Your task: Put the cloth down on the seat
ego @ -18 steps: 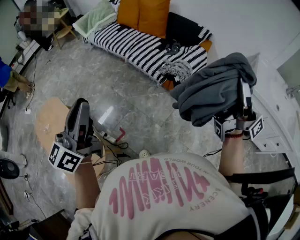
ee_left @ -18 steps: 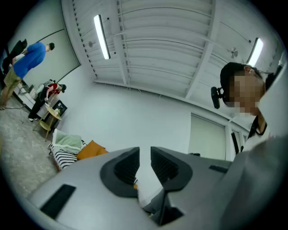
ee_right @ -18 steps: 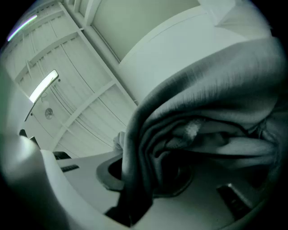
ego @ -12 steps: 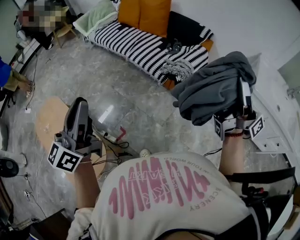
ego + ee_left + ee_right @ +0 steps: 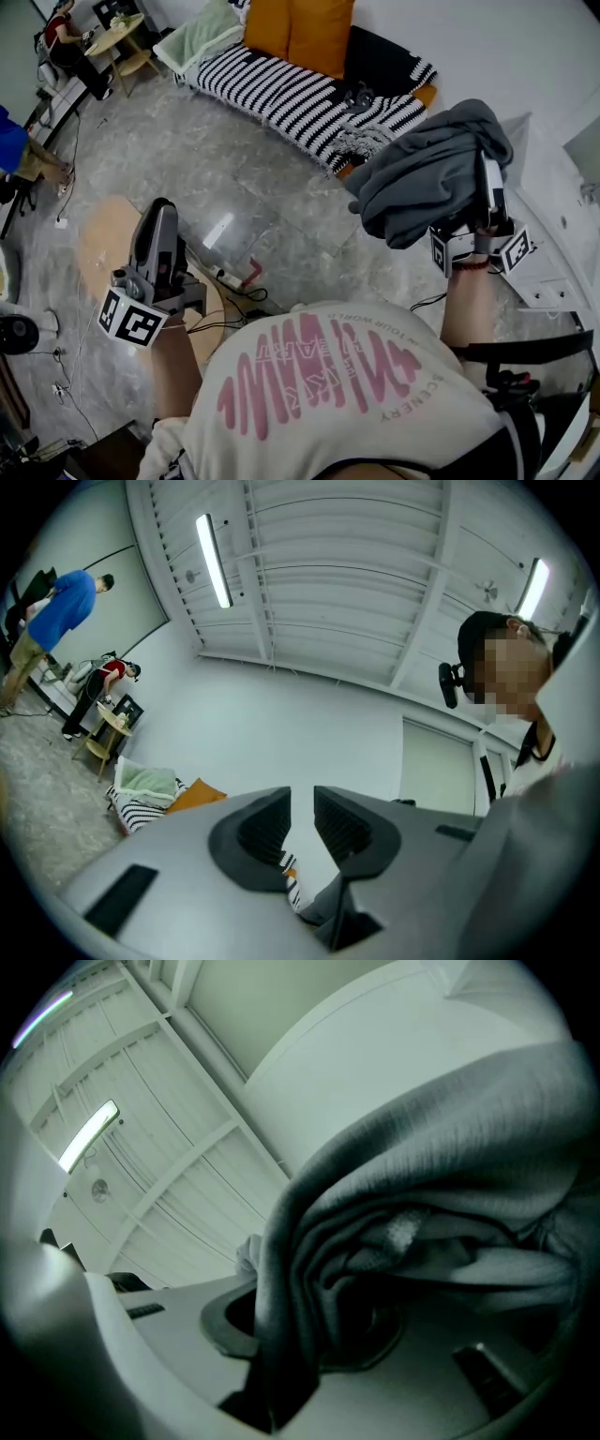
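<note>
A bundled grey cloth point(image 5: 427, 178) hangs in the air at the right of the head view, with my right gripper point(image 5: 480, 187) shut on it. In the right gripper view the cloth point(image 5: 412, 1204) fills the space between the jaws and hides the pads. The seat, a sofa with a black-and-white striped cover point(image 5: 281, 89), stands ahead across the floor, well beyond both grippers. My left gripper point(image 5: 164, 211) is held out at the lower left over the floor. Its jaws stand almost together with nothing between them point(image 5: 302, 822).
Orange cushions point(image 5: 300, 28), a pale green blanket point(image 5: 197, 37) and a dark cloth point(image 5: 375, 61) lie on the sofa. A round wooden table point(image 5: 103, 239) and cables with a power strip point(image 5: 230, 279) sit near the left gripper. A white cabinet point(image 5: 553, 216) stands at the right.
The view has shifted a little, so the sofa sits slightly lower and to the right. Both grippers keep their pose, and the cloth stays in the right gripper.
</note>
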{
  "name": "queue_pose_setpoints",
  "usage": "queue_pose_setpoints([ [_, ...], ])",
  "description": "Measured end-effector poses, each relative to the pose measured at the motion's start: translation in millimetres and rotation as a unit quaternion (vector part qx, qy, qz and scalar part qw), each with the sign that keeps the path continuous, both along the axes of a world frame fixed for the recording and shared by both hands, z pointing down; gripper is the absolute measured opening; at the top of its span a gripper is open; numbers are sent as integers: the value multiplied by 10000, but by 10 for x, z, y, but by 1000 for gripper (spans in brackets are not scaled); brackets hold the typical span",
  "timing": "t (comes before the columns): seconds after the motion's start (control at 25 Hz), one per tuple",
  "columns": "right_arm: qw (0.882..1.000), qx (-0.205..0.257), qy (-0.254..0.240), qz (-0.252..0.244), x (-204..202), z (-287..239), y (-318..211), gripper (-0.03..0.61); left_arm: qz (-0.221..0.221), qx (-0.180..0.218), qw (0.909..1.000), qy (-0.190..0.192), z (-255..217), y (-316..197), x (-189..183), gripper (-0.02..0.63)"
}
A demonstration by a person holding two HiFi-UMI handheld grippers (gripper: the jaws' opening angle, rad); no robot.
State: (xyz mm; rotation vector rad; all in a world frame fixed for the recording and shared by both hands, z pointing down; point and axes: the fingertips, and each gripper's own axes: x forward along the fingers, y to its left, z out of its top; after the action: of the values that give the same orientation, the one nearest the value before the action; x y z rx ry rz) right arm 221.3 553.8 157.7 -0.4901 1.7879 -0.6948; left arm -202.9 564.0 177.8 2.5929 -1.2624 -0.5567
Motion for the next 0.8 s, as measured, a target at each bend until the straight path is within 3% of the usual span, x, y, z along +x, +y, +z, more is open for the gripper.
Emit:
queue_pose_setpoints([
  [0.16, 9999, 1, -59, -86, -179, 18, -106, 106, -4, 43, 10000, -42, 3, -57, -115, 87],
  [0.28, 9999, -24, 57, -107, -352, 21, -218, 107, 31, 91, 9999, 130, 13, -117, -138, 11],
  [0.36, 9999, -84, 103, -52, -439, 86, -381, 107, 50, 93, 9997, 237, 66, -248, -115, 11],
  [0.52, 9992, -335, 136, -149, -554, 304, -701, 107, 41, -191, 9998, -55, 284, -559, 0, 9],
  [0.8, 9981, -468, 286, -293, -672, 367, -705, 107, 139, -336, 9988, -332, 387, -498, 46, 9],
])
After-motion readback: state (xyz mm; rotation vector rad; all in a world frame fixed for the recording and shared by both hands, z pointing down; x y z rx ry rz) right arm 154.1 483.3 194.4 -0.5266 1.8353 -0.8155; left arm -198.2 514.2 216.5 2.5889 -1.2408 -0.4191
